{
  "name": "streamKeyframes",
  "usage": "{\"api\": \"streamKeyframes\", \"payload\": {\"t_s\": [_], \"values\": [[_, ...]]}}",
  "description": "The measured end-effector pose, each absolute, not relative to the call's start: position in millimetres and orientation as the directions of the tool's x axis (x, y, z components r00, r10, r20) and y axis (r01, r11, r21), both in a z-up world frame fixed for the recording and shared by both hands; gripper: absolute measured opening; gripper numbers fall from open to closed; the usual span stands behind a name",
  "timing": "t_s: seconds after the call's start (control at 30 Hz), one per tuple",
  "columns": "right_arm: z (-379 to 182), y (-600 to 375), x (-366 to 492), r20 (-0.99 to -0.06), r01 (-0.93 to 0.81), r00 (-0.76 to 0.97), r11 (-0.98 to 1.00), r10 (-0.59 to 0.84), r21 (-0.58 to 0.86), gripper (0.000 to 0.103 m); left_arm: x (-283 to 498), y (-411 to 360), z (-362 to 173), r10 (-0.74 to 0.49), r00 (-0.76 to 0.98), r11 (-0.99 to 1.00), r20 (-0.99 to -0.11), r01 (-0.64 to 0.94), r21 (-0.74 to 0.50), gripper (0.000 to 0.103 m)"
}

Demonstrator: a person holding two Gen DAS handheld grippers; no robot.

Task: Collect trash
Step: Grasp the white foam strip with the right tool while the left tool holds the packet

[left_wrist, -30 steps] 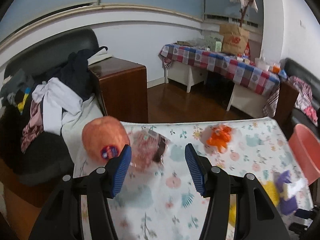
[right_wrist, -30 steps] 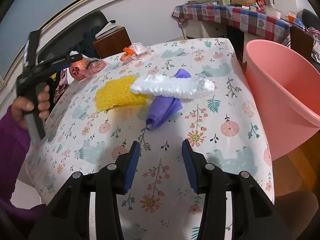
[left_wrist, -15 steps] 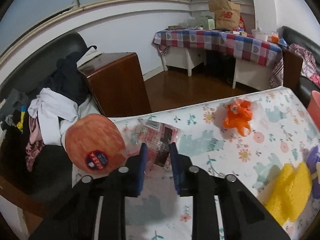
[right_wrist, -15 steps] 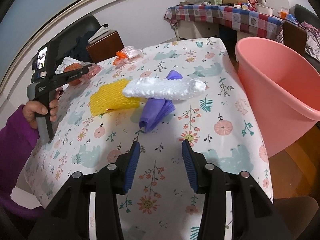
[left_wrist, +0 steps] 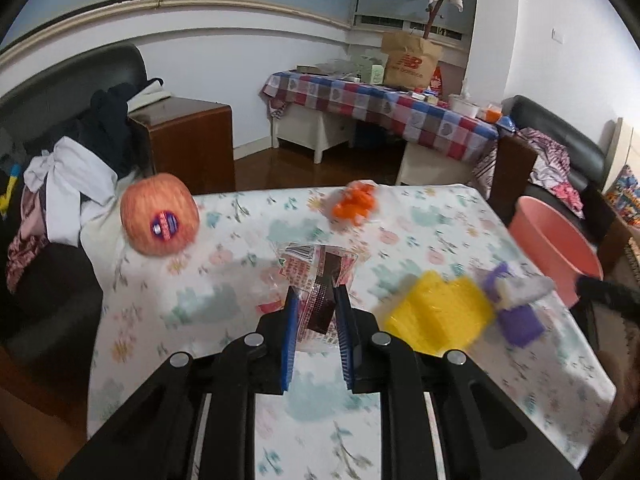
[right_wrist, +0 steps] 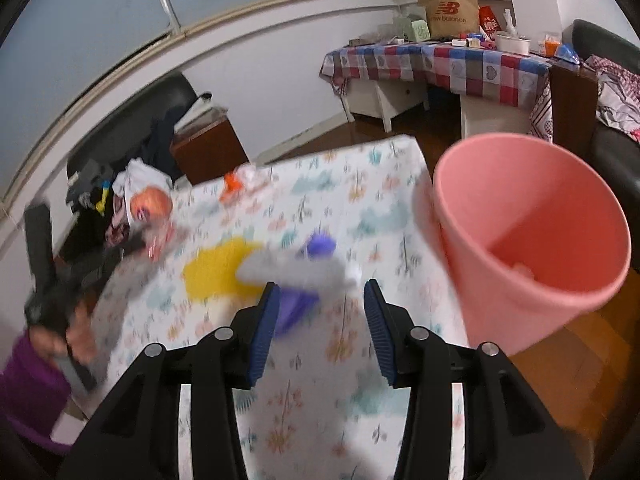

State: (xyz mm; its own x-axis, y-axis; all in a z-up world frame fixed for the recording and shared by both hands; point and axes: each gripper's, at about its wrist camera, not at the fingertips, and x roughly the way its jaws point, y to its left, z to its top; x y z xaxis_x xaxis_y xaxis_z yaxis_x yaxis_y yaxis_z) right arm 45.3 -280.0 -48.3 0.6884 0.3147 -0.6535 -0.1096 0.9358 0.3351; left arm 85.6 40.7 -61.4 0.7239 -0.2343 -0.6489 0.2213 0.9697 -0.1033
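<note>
Left hand-held gripper (left_wrist: 316, 312) nipped onto a clear printed wrapper (left_wrist: 318, 268), on the tabletop (left_wrist: 240, 292) between the apple (left_wrist: 159, 214) and the yellow foam net (left_wrist: 438, 314). Thin film, narrow pinch: could slide free or tear on the way to the pink bin (right_wrist: 532, 236). Right hand-held gripper (right_wrist: 318, 328) part open, empty, above the purple scrap (right_wrist: 296, 308). Blurred throughout; white foam strip (right_wrist: 292, 272) smeared grey. Bin bottom hard to read. Orange bag (left_wrist: 354, 202) beyond the wrapper, contents unclear.
</note>
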Motion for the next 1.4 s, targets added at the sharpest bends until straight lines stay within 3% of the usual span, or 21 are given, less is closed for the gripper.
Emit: {"api": "streamKeyframes", "payload": {"t_s": [0.37, 0.67, 0.73, 0.8, 0.9, 1.17, 1.3, 1.4], "values": [[-87, -283, 99, -0.695, -0.120, 0.534, 0.857, 0.481, 0.501, 0.045, 65, 26, -53, -0.293, 0.709, 0.955, -0.642, 0.249, -0.160, 0.017], [-86, -264, 64, -0.693, -0.192, 0.526, 0.863, 0.493, 0.468, 0.044, 67, 17, -62, -0.312, 0.685, 0.949, -0.658, 0.254, -0.185, 0.017], [-87, -264, 60, -0.695, -0.192, 0.523, 0.863, 0.493, 0.467, 0.043, 66, 15, -62, -0.316, 0.682, 0.948, -0.660, 0.253, -0.193, 0.017], [-87, -264, 56, -0.695, -0.190, 0.527, 0.865, 0.489, 0.465, 0.033, 65, 15, -62, -0.319, 0.681, 0.947, -0.659, 0.255, -0.195, 0.017], [-86, -268, 51, -0.692, -0.179, 0.542, 0.870, 0.477, 0.459, 0.031, 64, 14, -62, -0.318, 0.682, 0.948, -0.659, 0.254, -0.194, 0.017], [-75, -270, 46, -0.699, -0.161, 0.576, 0.897, 0.424, 0.411, 0.031, 57, 15, -61, -0.324, 0.675, 0.946, -0.663, 0.241, -0.217, 0.017], [-69, -267, 52, -0.701, -0.168, 0.590, 0.910, 0.401, 0.379, 0.042, 53, 13, -59, -0.324, 0.676, 0.946, -0.661, 0.246, -0.212, 0.017], [-67, -262, 57, -0.696, -0.192, 0.603, 0.918, 0.390, 0.348, 0.042, 50, 12, -55, -0.324, 0.682, 0.946, -0.656, 0.248, -0.209, 0.017]]}}
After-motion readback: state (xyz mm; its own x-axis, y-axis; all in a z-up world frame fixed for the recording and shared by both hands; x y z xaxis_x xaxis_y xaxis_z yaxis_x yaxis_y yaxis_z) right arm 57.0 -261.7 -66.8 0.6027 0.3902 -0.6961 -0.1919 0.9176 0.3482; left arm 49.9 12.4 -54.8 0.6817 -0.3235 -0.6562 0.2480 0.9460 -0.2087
